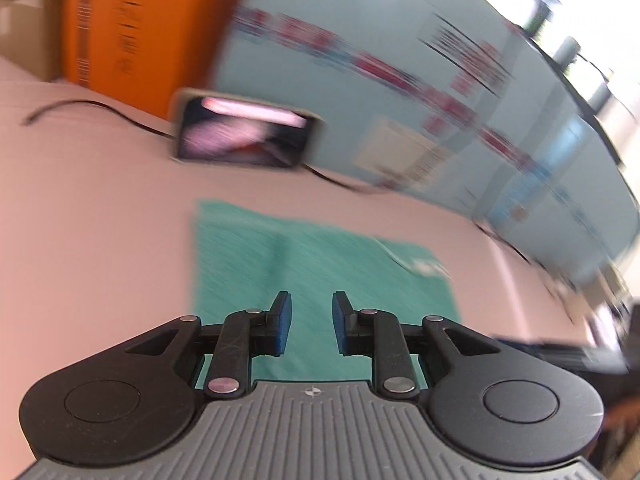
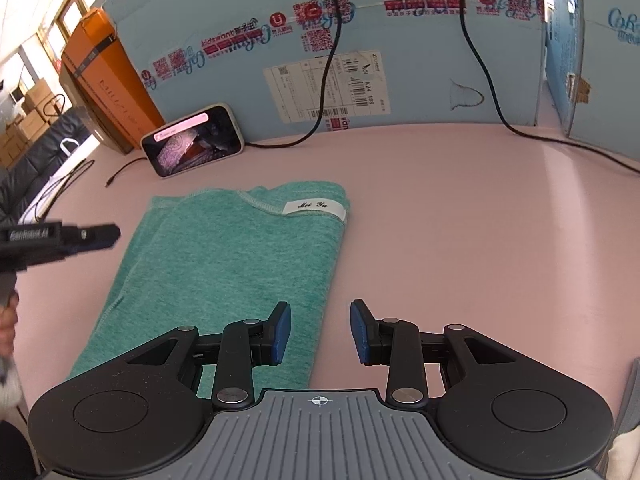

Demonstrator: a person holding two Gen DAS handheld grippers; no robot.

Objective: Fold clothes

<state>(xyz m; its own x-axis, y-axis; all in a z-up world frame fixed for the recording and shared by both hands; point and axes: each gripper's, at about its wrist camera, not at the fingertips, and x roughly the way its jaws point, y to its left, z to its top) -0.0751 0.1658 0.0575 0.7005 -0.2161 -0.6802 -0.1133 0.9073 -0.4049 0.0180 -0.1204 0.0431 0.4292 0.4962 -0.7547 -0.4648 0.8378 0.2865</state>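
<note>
Both claws sit nearest the lenses, each with blue pads apart and empty: right claw [image 2: 320, 332] over the near right edge of the garment, left claw [image 1: 312, 322] above its near end, that view motion-blurred. Pink worktop [image 2: 460, 220] carries everything. Blue cardboard box [image 2: 400, 40] stands along the far edge. Folded green garment [image 2: 224, 264] lies flat at centre, white label [image 2: 314, 208] at its far end. Phone [image 2: 194, 140] leans against the box beyond it.
</note>
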